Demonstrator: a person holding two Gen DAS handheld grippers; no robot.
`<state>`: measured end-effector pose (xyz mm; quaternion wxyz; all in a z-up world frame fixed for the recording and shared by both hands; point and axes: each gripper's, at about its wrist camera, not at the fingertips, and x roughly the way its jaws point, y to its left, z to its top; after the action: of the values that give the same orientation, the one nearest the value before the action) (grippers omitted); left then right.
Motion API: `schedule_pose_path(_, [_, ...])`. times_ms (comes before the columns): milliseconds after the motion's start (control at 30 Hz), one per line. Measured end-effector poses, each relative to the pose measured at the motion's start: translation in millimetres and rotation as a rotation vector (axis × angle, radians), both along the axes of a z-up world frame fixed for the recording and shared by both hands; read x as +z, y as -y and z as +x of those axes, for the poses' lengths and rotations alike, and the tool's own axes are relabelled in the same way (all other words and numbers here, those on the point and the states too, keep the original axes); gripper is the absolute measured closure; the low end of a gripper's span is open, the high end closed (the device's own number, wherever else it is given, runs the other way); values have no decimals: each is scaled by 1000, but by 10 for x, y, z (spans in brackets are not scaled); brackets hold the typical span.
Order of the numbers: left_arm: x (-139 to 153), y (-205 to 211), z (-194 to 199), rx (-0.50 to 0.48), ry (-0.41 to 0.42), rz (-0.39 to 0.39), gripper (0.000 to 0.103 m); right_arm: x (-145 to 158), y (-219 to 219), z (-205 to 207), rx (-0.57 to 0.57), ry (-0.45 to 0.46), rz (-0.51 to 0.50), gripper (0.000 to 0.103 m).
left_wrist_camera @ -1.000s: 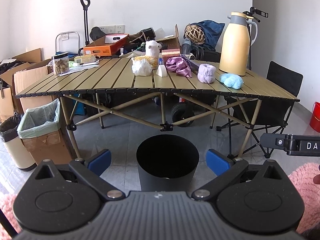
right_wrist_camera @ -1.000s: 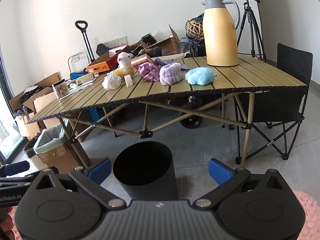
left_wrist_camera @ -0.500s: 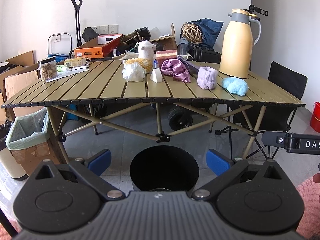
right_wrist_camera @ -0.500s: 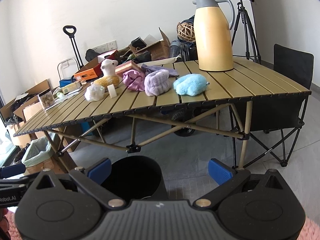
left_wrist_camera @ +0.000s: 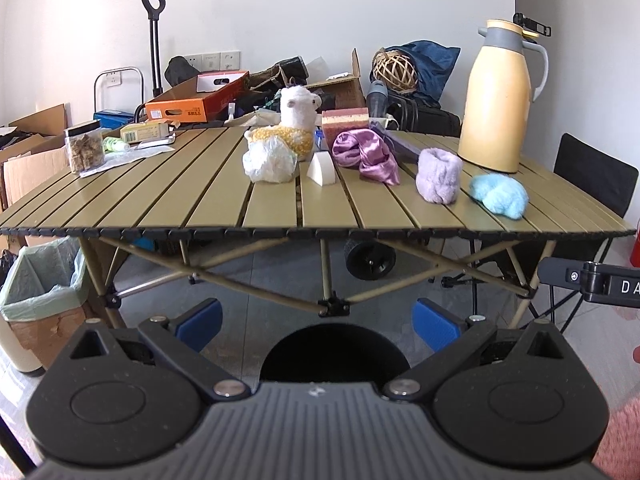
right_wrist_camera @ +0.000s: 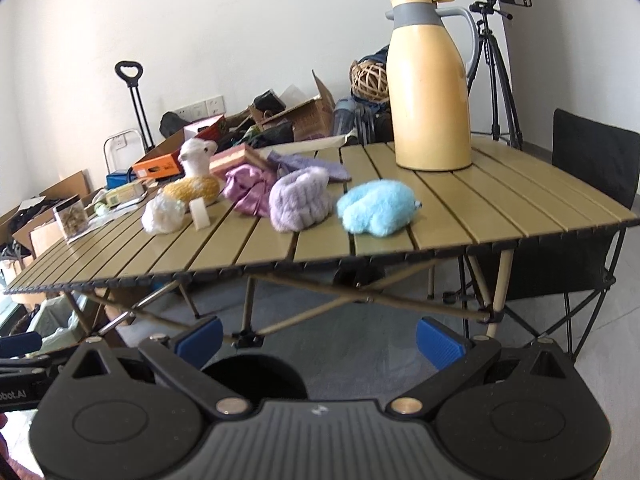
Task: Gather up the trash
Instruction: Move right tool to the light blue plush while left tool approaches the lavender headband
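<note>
**Left wrist view: both claws empty, approach to the table under way**

Left wrist view puts us low in front of the slatted table, with the left gripper spread wide and holding nothing. The right gripper is likewise spread and empty. The black bin stands on the floor just in front of the table's near edge, almost under our claws.

We judge the step in hand to be the first reach: nothing is picked up yet. The likeliest trash is the crumpled white plastic bag, on the table top near its middle, touching the front of the alpaca plush. Just right of the bag stands a small white wedge, which may also be trash; we cannot tell.

Next we need to raise the left gripper above the table's edge, bring its fingers either side of the bag, and close without catching the plush. The bag looks soft and should crush easily.
</note>
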<state>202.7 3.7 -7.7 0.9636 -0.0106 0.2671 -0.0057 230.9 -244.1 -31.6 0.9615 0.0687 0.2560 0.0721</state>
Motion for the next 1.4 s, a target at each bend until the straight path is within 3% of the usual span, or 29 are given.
schedule_pose_path(700, [323,211,1061,4,114,-76,0,123,105,1058,-65,136,-50,0])
schedule_pose_path(1000, [378,360,1481,-24,107,-81,0,-23,216,1528,-114,131,-62,0])
schedule_pose_path(1400, [315,514,1778,-22,79,-109,0,-134,122,1793,-162,158,-90,0])
